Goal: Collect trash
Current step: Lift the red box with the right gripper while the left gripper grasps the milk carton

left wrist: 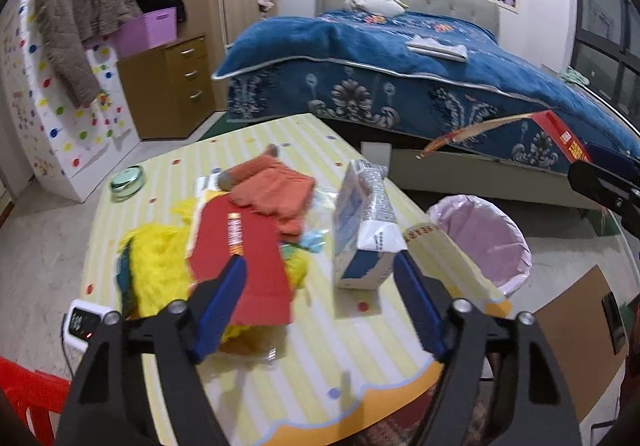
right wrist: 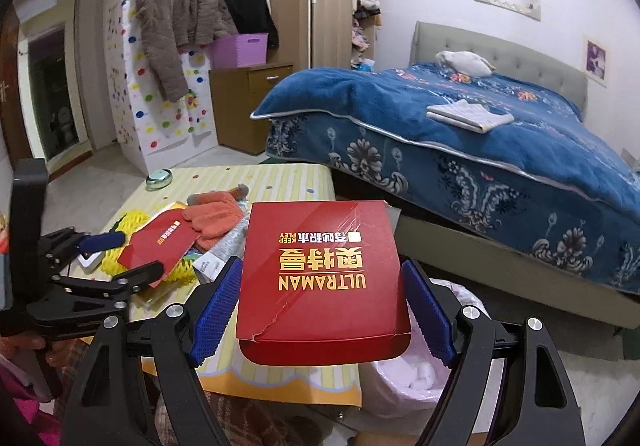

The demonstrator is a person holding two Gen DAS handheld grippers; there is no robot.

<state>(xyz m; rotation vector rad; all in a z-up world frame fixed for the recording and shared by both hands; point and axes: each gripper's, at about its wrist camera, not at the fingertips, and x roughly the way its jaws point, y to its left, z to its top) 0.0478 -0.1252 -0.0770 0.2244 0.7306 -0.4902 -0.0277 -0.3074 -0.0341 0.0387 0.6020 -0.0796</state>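
Observation:
My right gripper is shut on a flat red box printed "ULTRAMAN", its blue pads against the box's two long sides. The box hangs past the table's edge, above a pink-lined bin. From the left wrist view the same box sticks out at the far right. My left gripper is open over the striped table. A blue-and-white carton stands just ahead of it, close to the right fingertip and apart from the left one. The bin sits on the floor beside the table.
On the table lie a red flat packet, an orange cloth, a yellow fluffy thing, a glass dish and a white device. A bed with a blue cover stands behind. A red chair is at the lower left.

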